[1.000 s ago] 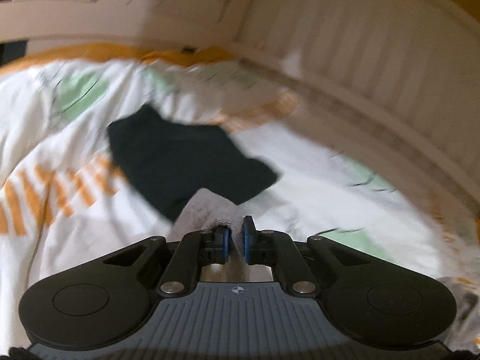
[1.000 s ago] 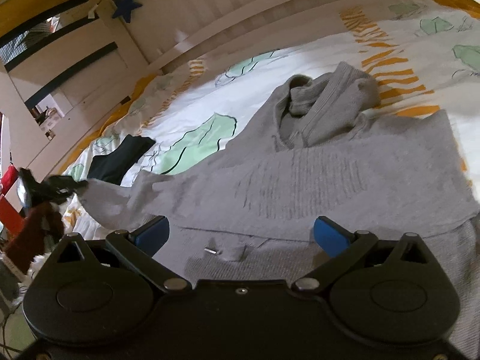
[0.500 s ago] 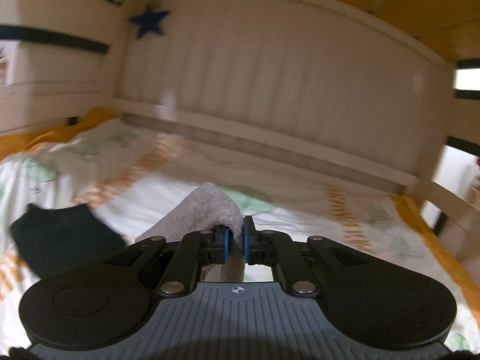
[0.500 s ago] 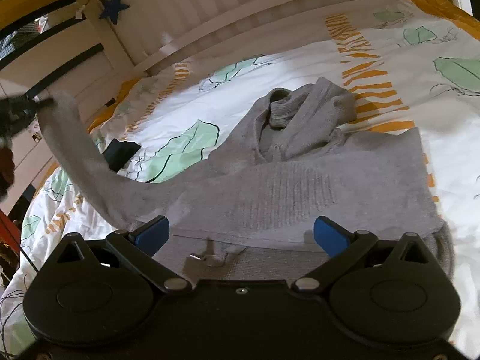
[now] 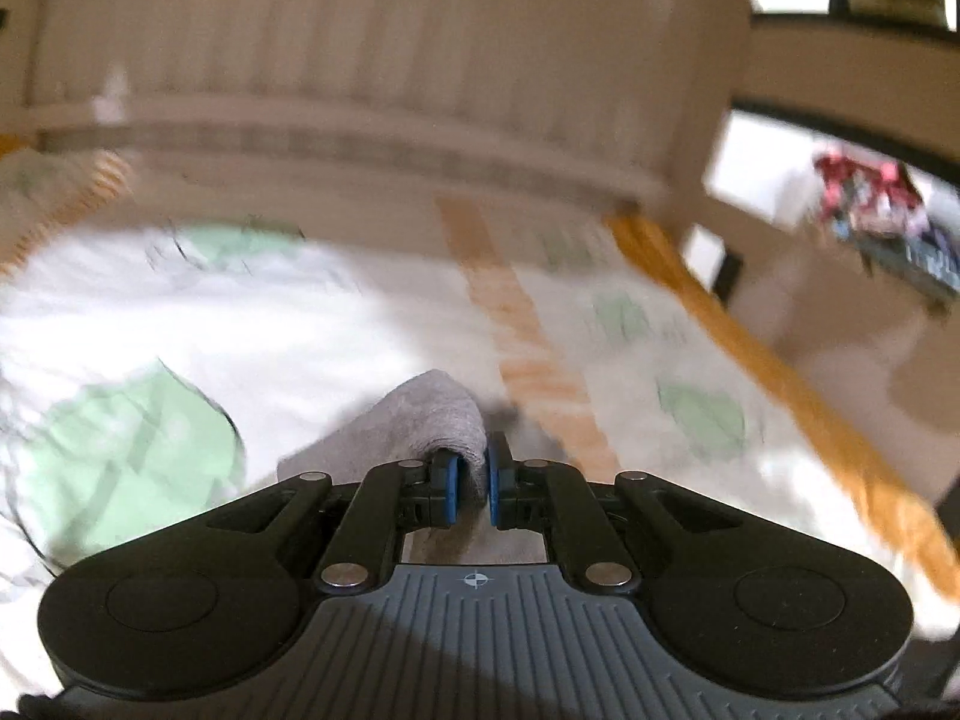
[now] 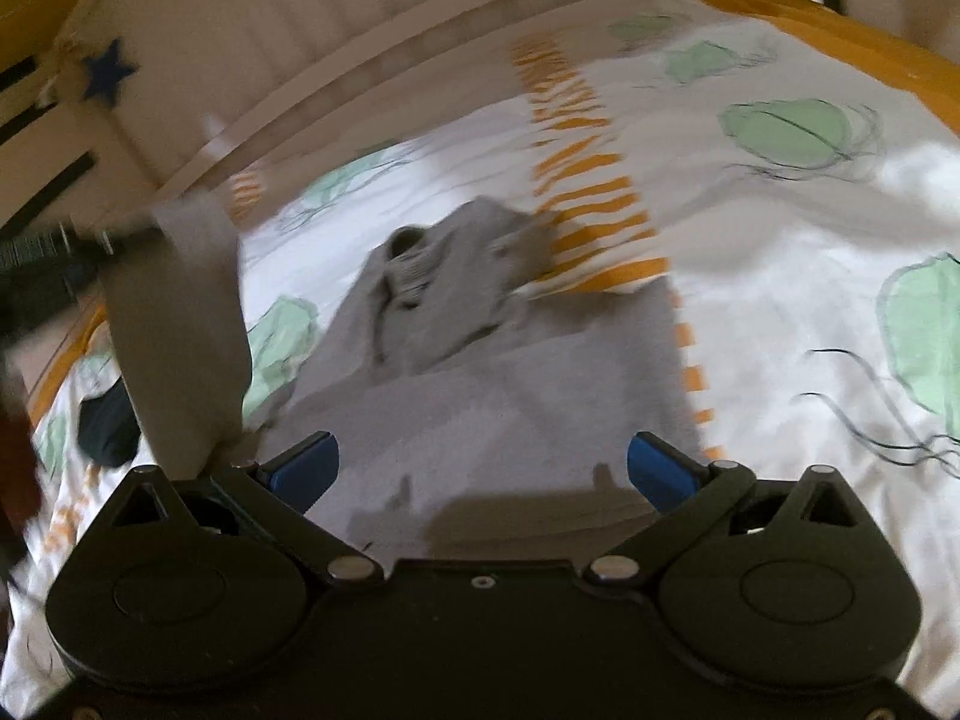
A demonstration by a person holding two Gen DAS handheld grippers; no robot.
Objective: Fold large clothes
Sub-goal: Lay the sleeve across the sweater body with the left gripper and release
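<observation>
1. Sweater sleeve sits pinched in my left gripper, raised over the bed's left side.
2. My right gripper, spread wide, hovers over the grey sweater lying mid-bed.
3. Dark cloth lies near the left edge.

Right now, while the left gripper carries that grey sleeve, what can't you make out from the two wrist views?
- Left wrist view: the sleeve beyond the left gripper is hidden under the gripper body, so the sweater's body is unseen.
- Right wrist view: the sweater hem nearest the camera is covered by the open right gripper.
- Right wrist view: the dark cloth is half hidden by the lifted sleeve and blurred.
- Both views: motion blur smears the bedsheet print.
</observation>
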